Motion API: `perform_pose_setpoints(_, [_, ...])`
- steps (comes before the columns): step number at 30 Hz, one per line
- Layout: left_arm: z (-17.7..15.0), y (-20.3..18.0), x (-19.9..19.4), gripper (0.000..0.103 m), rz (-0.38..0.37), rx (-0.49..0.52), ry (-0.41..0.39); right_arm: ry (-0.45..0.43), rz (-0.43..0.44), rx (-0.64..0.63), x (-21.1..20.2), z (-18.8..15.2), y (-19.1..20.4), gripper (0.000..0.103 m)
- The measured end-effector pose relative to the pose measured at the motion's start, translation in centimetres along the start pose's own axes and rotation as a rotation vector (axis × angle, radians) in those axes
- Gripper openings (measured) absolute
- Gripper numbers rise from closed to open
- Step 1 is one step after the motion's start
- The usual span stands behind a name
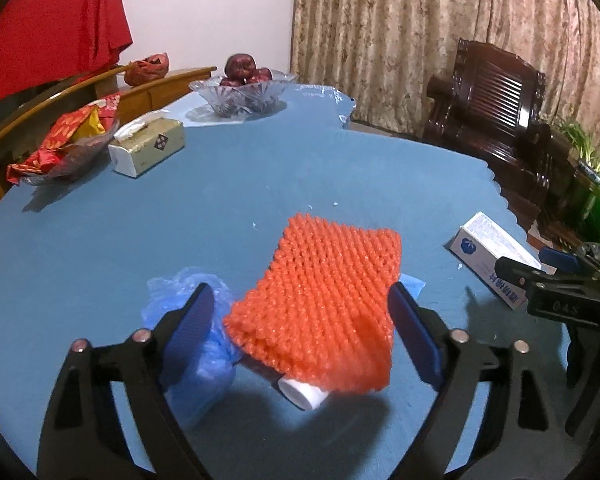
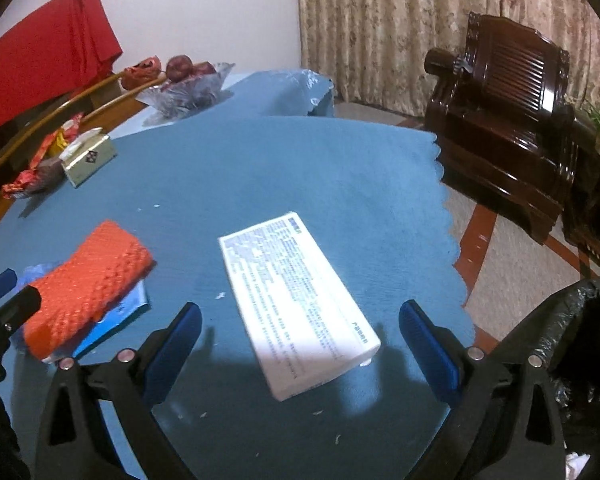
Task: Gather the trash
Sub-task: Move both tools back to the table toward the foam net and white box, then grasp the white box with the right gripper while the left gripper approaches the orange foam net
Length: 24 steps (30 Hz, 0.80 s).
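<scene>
Orange foam netting (image 1: 320, 296) lies on the blue tablecloth (image 1: 260, 168), and we take it as our landmark. Our left gripper (image 1: 302, 322) hangs just above its near end, jaws spread wide to either side of it, gripping nothing. Under the netting's near edge we see a small white tube (image 1: 302, 394); a crumpled blue plastic bag (image 1: 196, 328) sits just left of it. To the netting's right lies a white carton (image 2: 296, 300), and our right gripper (image 2: 300, 340) hovers over it, jaws wide apart, empty. Right of that stands a black bin bag (image 2: 580, 344).
</scene>
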<state>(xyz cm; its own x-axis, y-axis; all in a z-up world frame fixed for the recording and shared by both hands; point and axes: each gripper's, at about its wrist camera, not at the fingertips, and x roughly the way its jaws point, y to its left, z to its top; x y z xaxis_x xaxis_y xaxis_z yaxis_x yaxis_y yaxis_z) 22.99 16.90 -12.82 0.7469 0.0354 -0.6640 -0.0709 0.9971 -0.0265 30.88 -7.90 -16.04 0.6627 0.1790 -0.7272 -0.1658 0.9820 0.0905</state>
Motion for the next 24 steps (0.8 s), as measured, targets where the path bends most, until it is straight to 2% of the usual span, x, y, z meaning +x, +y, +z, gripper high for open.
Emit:
perform_pose_setpoints(4, [-0.2,-0.2,0.8,0.080,-0.018,-0.002,0.017,0.027,0.001,-0.009,0.9,0.1,0.0,0.096])
perform_pose_setpoints(6, [-0.3,-0.4,1.1,0.075,-0.029,-0.004,0.031,0.042,0.007,-0.007,1.2,0.0,-0.2,0.093])
perform_pose_setpoints(10, [-0.5,-0.5,1.2,0.064,-0.035,-0.012,0.040,0.072,0.039,-0.014,1.6,-0.5,0.0,0.079])
perform_pose_setpoints(13, [-0.6,-0.6,1.0,0.049,-0.026,-0.015,0.042,0.069,0.048,-0.019,1.2,-0.7,0.2,0.063])
perform_pose_setpoints(18, [-0.6,-0.9,0.0,0.018,0.002,-0.007,0.019,0.062,0.067,-0.006,0.5,-1.0,0.5,0.062])
perform_pose_setpoints(19, [-0.6,-0.8,-0.1,0.015,0.000,-0.008,0.016,0.057,0.069,-0.004,0.2,-1.0,0.5,0.062])
perform_pose_setpoints(21, [-0.5,-0.8,-0.6,0.012,-0.007,-0.013,0.010,0.046,0.074,0.002,-0.4,-1.1,0.6,0.062])
perform_pose_setpoints(24, [-0.5,-1.0,-1.3,0.015,-0.027,-0.011,0.006,0.031,0.073,0.009,-1.4,-1.2,0.7,0.061])
